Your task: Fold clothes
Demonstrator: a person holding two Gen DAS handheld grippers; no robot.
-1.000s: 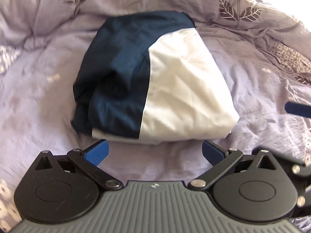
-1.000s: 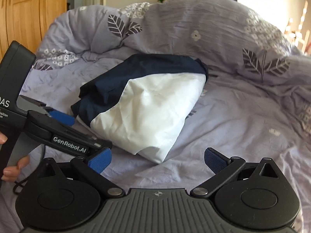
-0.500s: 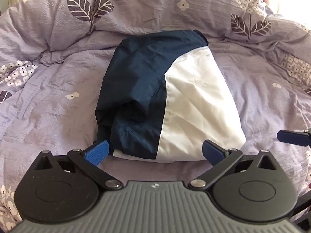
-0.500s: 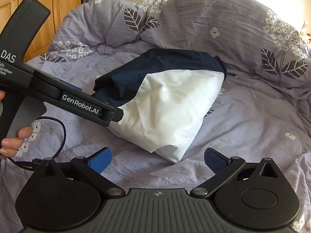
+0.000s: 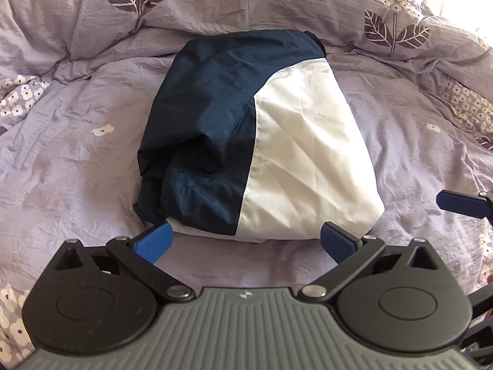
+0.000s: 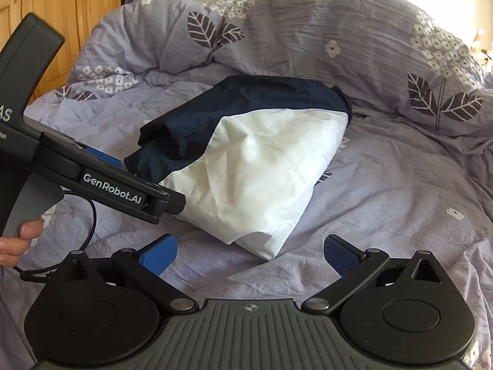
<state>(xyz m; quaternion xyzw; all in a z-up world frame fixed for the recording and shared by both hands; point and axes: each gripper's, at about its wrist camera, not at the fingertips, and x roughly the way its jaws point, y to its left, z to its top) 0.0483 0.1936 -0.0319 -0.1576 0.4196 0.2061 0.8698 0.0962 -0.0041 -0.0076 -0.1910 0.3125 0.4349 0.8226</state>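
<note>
A folded navy and white garment (image 5: pixel 255 151) lies on the lilac duvet in the middle of the bed; it also shows in the right wrist view (image 6: pixel 246 160). My left gripper (image 5: pixel 245 242) is open and empty, just in front of the garment's near edge, not touching it. My right gripper (image 6: pixel 250 254) is open and empty, a little short of the garment's white corner. The left gripper's body (image 6: pixel 92 175) shows at the left of the right wrist view, and one right fingertip (image 5: pixel 456 202) shows at the right edge of the left wrist view.
The bunched duvet (image 6: pixel 339 37) with leaf and flower prints rises behind the garment. A wooden wardrobe (image 6: pixel 46 6) stands at the far left. A hand (image 6: pixel 18 240) holds the left gripper's handle. Flat bedding (image 5: pixel 67 154) lies left of the garment.
Both grippers have pulled back and risen slightly from the garment, staying open. The garment has not moved.
</note>
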